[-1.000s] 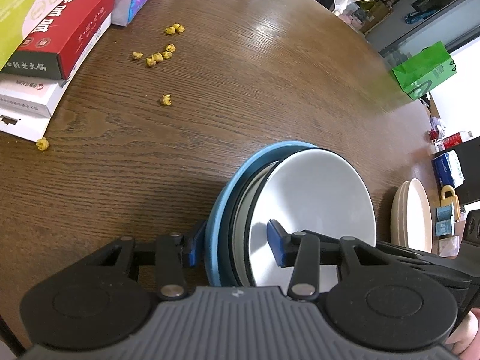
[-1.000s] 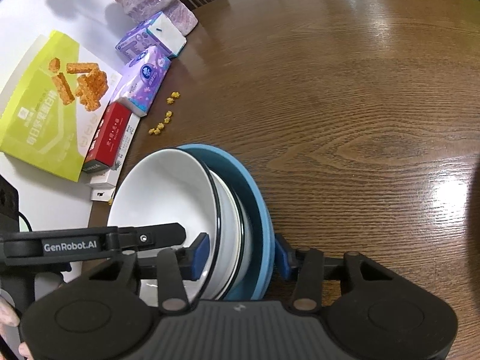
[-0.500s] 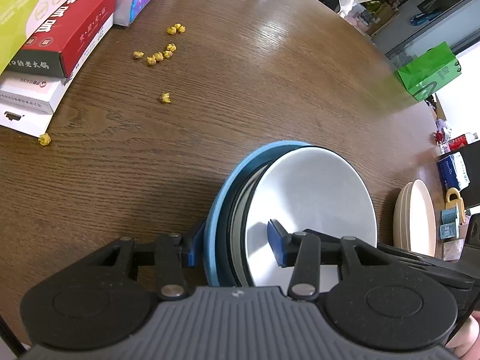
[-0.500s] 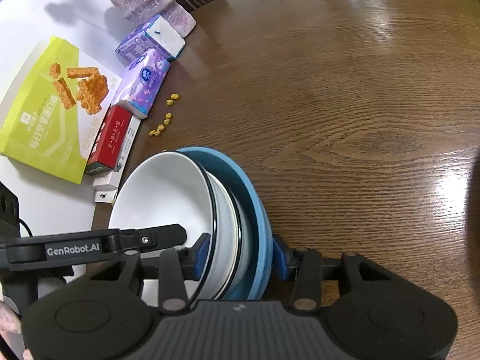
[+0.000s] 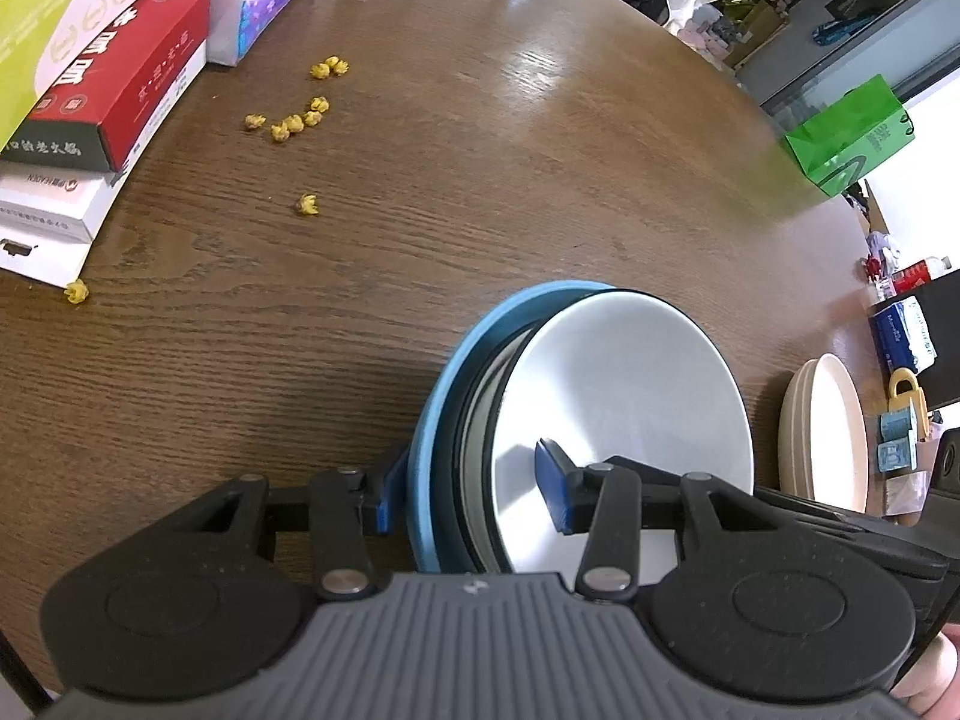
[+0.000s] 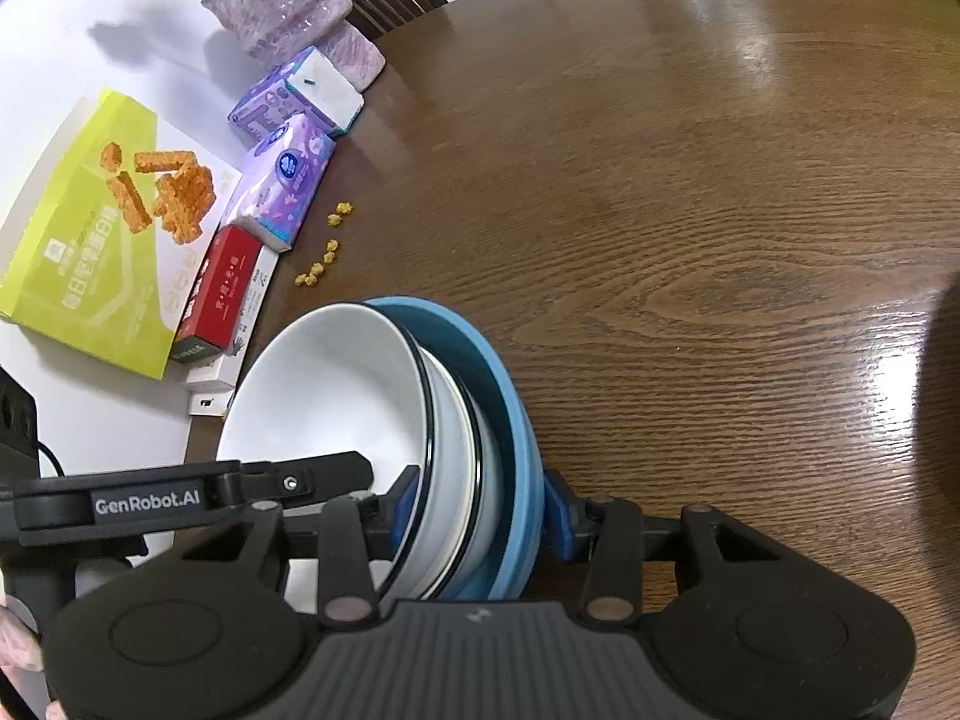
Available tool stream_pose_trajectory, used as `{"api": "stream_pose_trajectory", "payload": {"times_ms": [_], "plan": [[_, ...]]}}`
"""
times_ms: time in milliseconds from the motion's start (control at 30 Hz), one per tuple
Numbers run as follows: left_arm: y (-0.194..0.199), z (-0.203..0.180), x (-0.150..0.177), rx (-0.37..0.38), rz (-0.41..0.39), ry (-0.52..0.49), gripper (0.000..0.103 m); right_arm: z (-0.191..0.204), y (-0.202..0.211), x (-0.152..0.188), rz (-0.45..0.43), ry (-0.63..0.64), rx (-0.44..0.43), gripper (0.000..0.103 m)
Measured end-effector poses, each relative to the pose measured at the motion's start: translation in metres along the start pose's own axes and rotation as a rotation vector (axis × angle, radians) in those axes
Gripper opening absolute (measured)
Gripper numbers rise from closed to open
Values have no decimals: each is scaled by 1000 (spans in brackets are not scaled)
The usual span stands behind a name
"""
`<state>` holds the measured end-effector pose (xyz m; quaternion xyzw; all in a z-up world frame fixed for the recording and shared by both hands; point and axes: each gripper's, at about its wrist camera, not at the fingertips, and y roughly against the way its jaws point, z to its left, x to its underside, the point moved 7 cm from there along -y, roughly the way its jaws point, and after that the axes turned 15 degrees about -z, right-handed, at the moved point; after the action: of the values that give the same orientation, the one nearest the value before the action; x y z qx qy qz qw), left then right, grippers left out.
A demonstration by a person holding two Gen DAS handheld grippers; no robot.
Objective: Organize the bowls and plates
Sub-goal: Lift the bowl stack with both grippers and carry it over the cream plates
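A stack of nested dishes, white black-rimmed bowls (image 5: 630,396) inside a blue dish (image 5: 462,354), is held above the brown wooden table (image 5: 480,180). My left gripper (image 5: 468,492) is shut on the stack's rim, one blue pad outside the blue dish, one inside the top white bowl. In the right wrist view my right gripper (image 6: 480,510) is shut on the opposite rim of the same stack (image 6: 336,384), clamping the blue dish (image 6: 510,396) and the bowls. A stack of cream plates (image 5: 828,432) rests at the table's right edge.
Boxes, a red one (image 5: 120,84) on a white one, tissue packs (image 6: 282,192) and a yellow-green snack box (image 6: 102,228) line the left side. Yellow crumbs (image 5: 294,120) lie scattered near them. A pink vase (image 6: 282,6) stands far left. A green bag (image 5: 852,132) sits beyond the table.
Both grippers have carried the dish stack slightly higher and away from the boxes; the grips have not changed.
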<state>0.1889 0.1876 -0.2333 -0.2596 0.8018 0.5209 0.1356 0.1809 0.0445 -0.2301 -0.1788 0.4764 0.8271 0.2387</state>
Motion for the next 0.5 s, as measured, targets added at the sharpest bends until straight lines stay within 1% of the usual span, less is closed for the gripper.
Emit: {"api": "stream_pose_trajectory", "payload": {"times_ms": [500], "plan": [[4, -31, -4, 15, -19, -32, 44, -16, 22, -7, -48, -15, -8, 41]]}}
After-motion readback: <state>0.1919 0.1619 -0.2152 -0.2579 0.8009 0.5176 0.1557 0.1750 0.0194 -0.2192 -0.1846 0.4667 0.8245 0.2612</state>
